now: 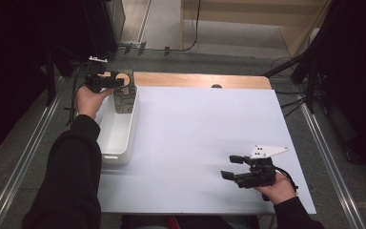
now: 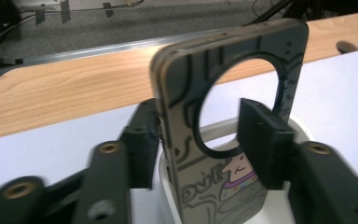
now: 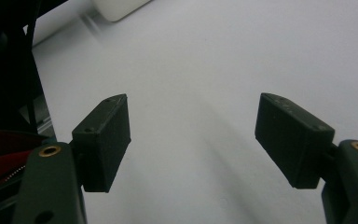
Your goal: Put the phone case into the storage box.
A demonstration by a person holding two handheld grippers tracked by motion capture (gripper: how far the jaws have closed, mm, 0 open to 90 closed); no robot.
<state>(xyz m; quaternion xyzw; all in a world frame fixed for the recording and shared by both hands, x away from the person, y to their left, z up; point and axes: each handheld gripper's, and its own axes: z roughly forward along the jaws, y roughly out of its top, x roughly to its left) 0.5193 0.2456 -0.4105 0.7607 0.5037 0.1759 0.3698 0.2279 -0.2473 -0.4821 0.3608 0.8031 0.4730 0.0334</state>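
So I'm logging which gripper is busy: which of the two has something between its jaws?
The left gripper, over the white bin: the patterned phone case stands between its jaws. The right gripper gapes over bare white table.

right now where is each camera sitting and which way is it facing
High view: above the person's side, looking forward and down on the white table; both sleeves, hands, the left gripper and the right gripper show.
Left gripper view: rides the left gripper, looking along its jaws at the patterned phone case standing in the white bin.
Right gripper view: rides the right gripper, looking down at bare table between open jaws.
Shared: high and left gripper views both show the case and bin.
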